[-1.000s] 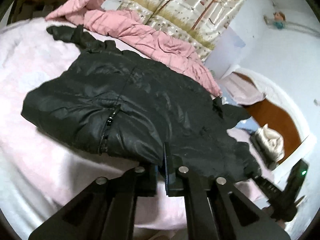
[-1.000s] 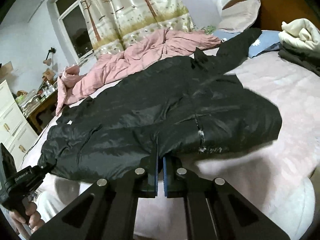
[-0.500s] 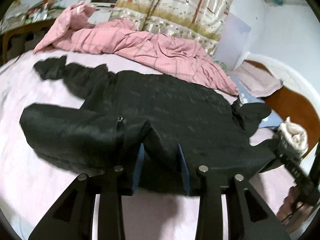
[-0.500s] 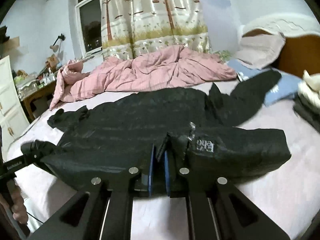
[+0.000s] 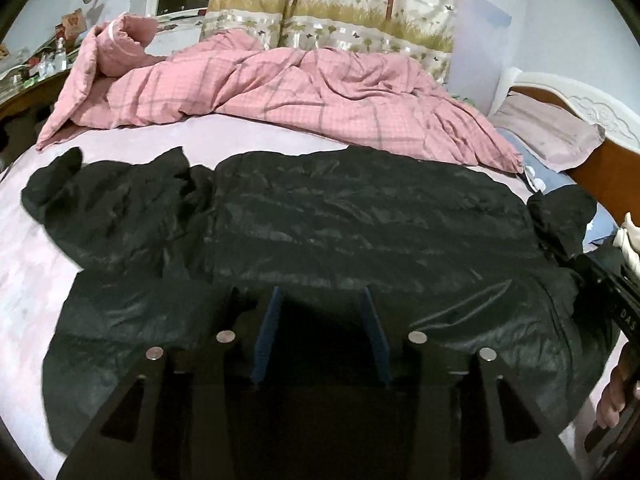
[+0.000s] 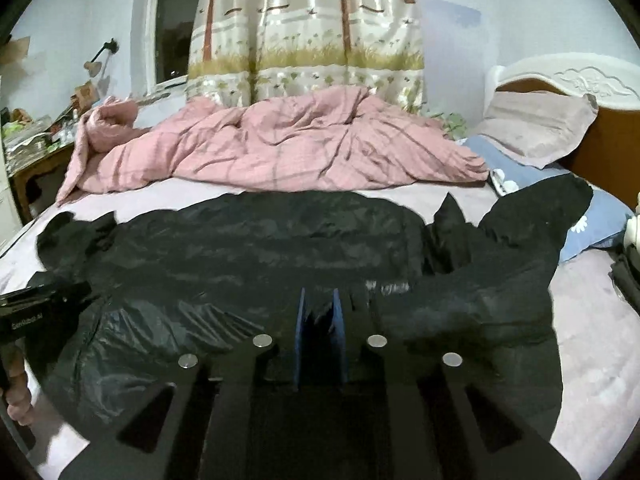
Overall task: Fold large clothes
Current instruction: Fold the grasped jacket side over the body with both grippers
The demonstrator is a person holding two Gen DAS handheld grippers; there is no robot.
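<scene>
A large black puffer jacket (image 5: 360,220) (image 6: 260,248) lies spread across the pink bed sheet (image 5: 24,288) (image 6: 592,340), its near side folded over the body. One sleeve reaches toward the blue pillow (image 6: 600,216). My left gripper (image 5: 320,292) is at the jacket's near edge with its jaws opening; black fabric lies between the blue pads (image 5: 268,332), and they do not press on it. My right gripper (image 6: 319,300) is also opening, with a small peak of fabric loose between its pads (image 6: 340,320). Each gripper shows at the edge of the other's view, held by a hand (image 5: 616,396) (image 6: 16,396).
A crumpled pink checked quilt (image 5: 300,92) (image 6: 280,140) lies along the far side of the bed below a patterned curtain (image 6: 304,40). Pillows (image 6: 536,120) lean on the headboard (image 6: 608,144) at the right. Folded clothes (image 6: 630,276) lie at the right edge. A cluttered desk (image 6: 36,152) stands far left.
Both grippers swung across the bed with the jacket's edge and laid it over the body. Their jaws, shut on the hem before, have parted, the left more widely. Both views have rolled level.
</scene>
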